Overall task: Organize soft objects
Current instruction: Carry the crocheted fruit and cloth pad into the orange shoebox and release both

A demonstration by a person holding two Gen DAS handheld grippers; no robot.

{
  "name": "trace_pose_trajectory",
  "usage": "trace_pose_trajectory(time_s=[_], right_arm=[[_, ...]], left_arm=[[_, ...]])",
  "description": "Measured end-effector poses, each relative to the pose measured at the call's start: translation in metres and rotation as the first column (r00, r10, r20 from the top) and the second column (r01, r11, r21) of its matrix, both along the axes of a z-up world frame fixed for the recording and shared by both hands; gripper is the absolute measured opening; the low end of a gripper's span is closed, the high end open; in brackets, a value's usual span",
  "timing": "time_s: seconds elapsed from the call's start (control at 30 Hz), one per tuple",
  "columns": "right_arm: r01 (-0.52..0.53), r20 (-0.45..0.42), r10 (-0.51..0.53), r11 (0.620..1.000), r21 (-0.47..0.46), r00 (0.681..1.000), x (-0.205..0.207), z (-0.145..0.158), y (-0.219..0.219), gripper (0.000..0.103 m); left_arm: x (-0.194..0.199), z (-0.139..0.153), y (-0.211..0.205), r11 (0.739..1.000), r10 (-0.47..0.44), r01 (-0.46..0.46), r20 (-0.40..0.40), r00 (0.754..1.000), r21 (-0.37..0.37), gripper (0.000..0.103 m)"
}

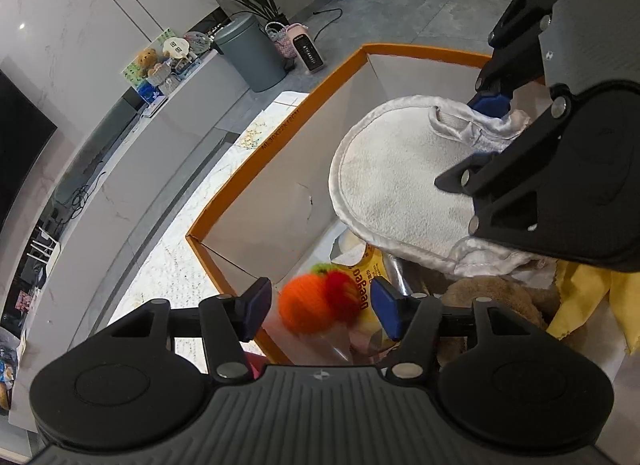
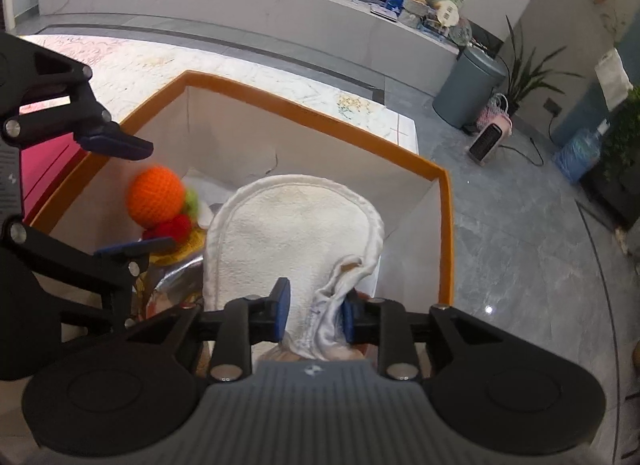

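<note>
Soft toys and a cloth mitt over an orange-rimmed box.

A crocheted orange-and-red toy (image 1: 316, 303) sits blurred between the wide-apart pads of the left gripper (image 1: 324, 307), neither pad pressing it, above the box (image 1: 280, 137). The white terry mitt (image 2: 288, 233) hangs into the box; the right gripper (image 2: 314, 315) tilts steeply down, partly open, the mitt's bunched cuff between its pads, grip uncertain. The box rests on a pale patterned tabletop (image 2: 256, 73); a grey bin (image 2: 468, 89) stands on the tiled floor beyond.

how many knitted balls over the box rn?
2, joined: an orange knitted ball and a smaller red knitted ball touching it, blurred between the open left hand-held gripper jaws, above the orange-rimmed cardboard box. More may hide under the clutter.
</note>
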State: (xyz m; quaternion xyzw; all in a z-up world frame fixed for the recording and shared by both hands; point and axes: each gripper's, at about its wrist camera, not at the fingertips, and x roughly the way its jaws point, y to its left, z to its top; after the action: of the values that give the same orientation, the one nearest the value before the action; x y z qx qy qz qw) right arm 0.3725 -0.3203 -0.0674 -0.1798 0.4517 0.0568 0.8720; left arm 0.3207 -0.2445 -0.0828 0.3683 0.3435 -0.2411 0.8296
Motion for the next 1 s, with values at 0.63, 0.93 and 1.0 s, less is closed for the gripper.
trace_pose_trajectory(time_s=[0.63,0.93,1.0], right_arm=[[0.059,0.035,-0.063,0.993,0.102,0.997,-0.037,0.045,0.009,0.061],[0.006,0.053,-0.016,0.983,0.183,0.998,-0.092,0.071,0.043,0.062],[-0.004,0.066,-0.010,0.979,0.202,0.998,-0.105,0.077,0.052,0.062]], left_arm=[[-0.051,0.073,0.052,0.970,0.046,-0.033,0.049,0.998,-0.241,0.078],[-0.102,0.116,0.092,0.942,0.121,-0.090,0.076,0.990,-0.324,0.078],[-0.115,0.123,0.105,0.932,0.145,-0.108,0.083,0.986,-0.345,0.077]])
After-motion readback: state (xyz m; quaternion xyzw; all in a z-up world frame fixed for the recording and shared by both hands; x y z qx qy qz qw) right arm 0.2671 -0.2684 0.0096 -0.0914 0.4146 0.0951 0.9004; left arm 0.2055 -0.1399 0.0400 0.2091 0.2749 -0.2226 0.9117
